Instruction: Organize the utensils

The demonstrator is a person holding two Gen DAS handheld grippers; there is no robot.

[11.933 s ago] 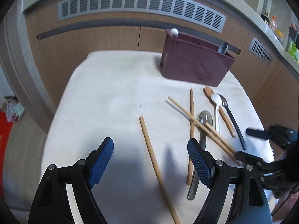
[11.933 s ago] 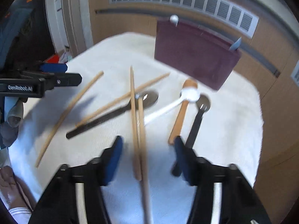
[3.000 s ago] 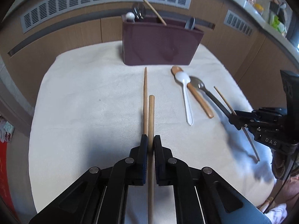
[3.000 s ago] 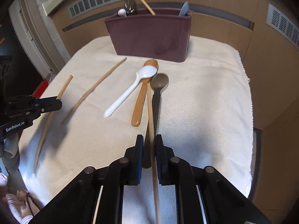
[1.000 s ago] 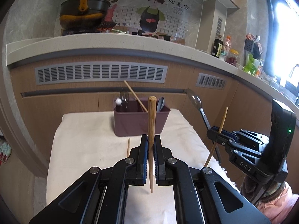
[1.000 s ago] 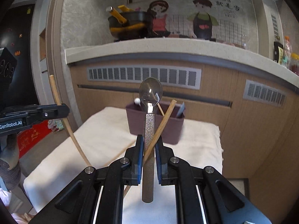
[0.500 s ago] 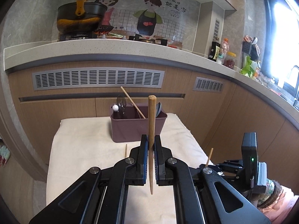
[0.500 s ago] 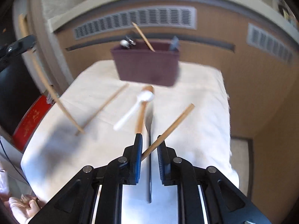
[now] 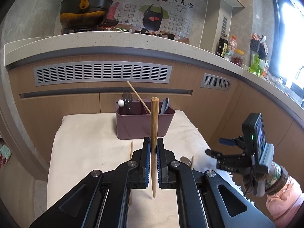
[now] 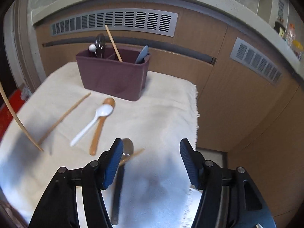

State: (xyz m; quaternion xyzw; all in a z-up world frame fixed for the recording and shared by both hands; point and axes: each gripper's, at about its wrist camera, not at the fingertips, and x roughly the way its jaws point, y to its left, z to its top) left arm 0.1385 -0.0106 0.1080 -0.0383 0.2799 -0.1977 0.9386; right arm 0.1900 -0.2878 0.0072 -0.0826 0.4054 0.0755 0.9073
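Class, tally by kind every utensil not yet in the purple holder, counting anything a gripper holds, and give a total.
Chopsticks: 3 (loose chopstick, nearest chopstick, held chopstick in left gripper)
Spoons: 3 (wooden spoon, white plastic spoon, metal spoon)
Total: 6

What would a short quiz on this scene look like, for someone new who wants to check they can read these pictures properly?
1. True or false: the left tongs are shut on a wooden chopstick held upright.
2. Which spoon lies across the wooden spoon on the cloth? A) white spoon B) blue spoon C) red spoon
3. Fill in: the right tongs are ____.

Key:
1. True; the stick stands gripped between the pads.
2. A; its bowl rests over the wooden spoon near the maroon caddy.
3. Open; a metal spoon and another chopstick lie on the cloth below them.
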